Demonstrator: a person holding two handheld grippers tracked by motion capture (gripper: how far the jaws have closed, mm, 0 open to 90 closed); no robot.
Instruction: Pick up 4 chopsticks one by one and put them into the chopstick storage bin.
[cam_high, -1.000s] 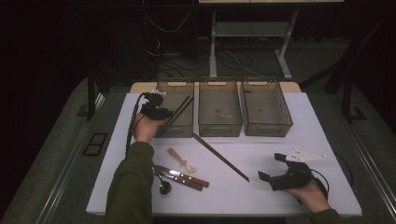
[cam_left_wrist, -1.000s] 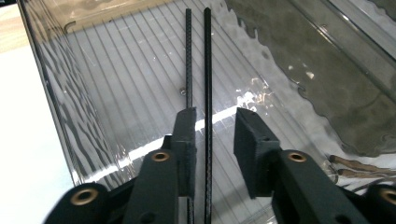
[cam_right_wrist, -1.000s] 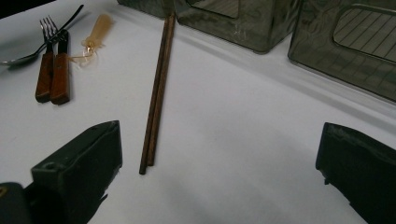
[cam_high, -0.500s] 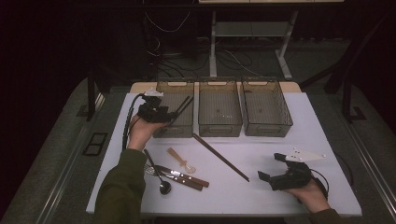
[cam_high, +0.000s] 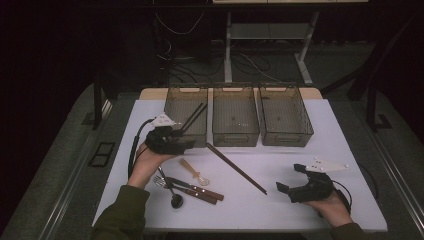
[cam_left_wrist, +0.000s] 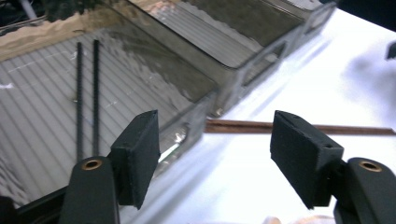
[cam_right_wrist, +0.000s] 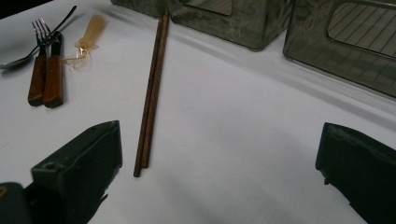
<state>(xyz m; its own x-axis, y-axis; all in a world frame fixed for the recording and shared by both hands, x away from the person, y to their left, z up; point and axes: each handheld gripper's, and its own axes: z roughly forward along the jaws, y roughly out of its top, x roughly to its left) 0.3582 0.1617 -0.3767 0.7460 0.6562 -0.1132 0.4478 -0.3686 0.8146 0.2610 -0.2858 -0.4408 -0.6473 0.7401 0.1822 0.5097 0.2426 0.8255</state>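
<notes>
The left gripper (cam_high: 184, 134) sits at the near edge of the left bin (cam_high: 172, 107); its jaws have just been opening and stand apart with nothing between them; the black chopsticks (cam_high: 194, 116) lie in that bin, leaning on its near wall, clear of the pads. The right gripper (cam_high: 288, 178) rests on the white table (cam_high: 320, 125) at the near right; its jaws are wide apart and empty. The brown chopsticks (cam_high: 235, 167) lie between the two grippers; a fork (cam_high: 159, 181) lies at the near left.
</notes>
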